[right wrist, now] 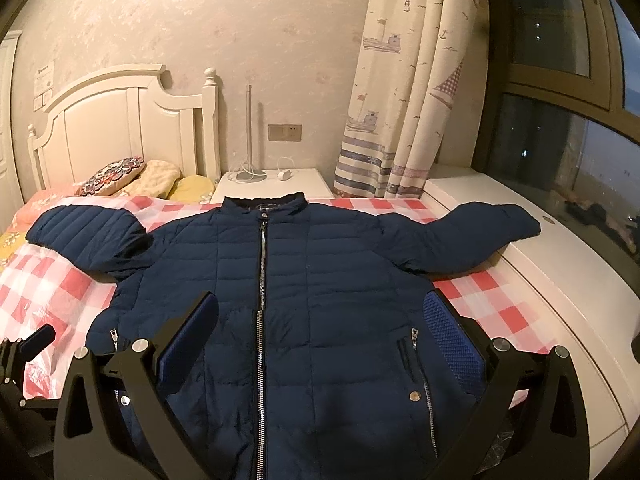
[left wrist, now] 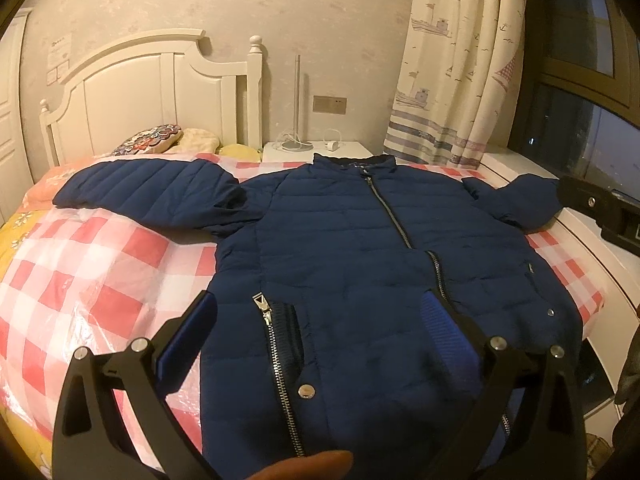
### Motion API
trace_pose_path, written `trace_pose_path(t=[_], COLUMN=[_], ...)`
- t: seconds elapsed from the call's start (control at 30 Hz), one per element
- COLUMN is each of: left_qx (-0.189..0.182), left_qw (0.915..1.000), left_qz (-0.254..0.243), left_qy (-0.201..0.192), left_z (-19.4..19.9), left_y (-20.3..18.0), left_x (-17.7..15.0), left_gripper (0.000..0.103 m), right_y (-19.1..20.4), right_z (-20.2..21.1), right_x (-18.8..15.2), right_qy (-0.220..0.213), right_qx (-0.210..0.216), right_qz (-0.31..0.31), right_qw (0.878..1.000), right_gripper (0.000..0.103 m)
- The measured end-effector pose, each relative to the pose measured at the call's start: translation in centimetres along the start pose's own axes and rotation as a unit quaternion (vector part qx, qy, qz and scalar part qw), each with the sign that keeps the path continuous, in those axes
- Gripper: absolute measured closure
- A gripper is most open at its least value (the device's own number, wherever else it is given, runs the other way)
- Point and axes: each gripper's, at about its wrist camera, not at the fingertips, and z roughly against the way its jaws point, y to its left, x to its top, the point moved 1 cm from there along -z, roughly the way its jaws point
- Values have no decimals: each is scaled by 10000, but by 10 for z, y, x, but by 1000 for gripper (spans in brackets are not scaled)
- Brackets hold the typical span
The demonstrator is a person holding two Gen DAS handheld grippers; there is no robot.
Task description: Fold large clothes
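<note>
2 grippers hung over a navy quilted jacket [right wrist: 304,280] that lay face up, spread flat on a red-and-white checked sheet [left wrist: 92,264] covering the bed. Its collar pointed toward the far nightstand [right wrist: 276,184], both sleeves stretched out sideways, and the front zipper [right wrist: 262,280] was closed from collar to hem.

The left gripper [left wrist: 320,320] stood with its jaws spread wide, holding nothing, above the lower part of the jacket on the wearer's right side, near a zipped pocket [left wrist: 280,344]. Its blue-padded fingers [left wrist: 188,332] framed that pocket and a metal snap [left wrist: 307,391]. A fingertip [left wrist: 312,466] showed at the bottom edge of the left wrist view.

The right gripper [right wrist: 332,328] was likewise wide apart and empty, poised above the jacket's lower front, with the main zipper running between its fingers [right wrist: 456,340]. In the right wrist view the left gripper showed at the far left edge, over the sheet beside the hem.

The left sleeve [right wrist: 472,240] reached past the sheet onto a white ledge [right wrist: 560,280] below the window [right wrist: 560,120]. The right sleeve [right wrist: 88,232] lay on the sheet toward the pillows [right wrist: 132,176] and the white headboard [right wrist: 116,120]. A patterned curtain [right wrist: 408,80] hung behind, and 1 thin lamp [right wrist: 250,140] stood on the nightstand.
</note>
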Motion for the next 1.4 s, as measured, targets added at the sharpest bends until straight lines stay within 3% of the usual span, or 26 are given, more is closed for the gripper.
trace_pose_path(t=[0.8, 1.4], left_qx=[249, 965], left_qw=[9997, 9943], left_qz=[-45, -279], left_qy=[70, 355], left_z=[3, -29], left_y=[-2, -53], left_x=[1, 19], left_gripper=[2, 2], right_y=[12, -32], right_z=[-5, -47], right_x=[-14, -32], right_qy=[113, 168], right_qx=[83, 309], right_qz=[350, 592], right_qw=[9993, 9976], right_gripper=[5, 5])
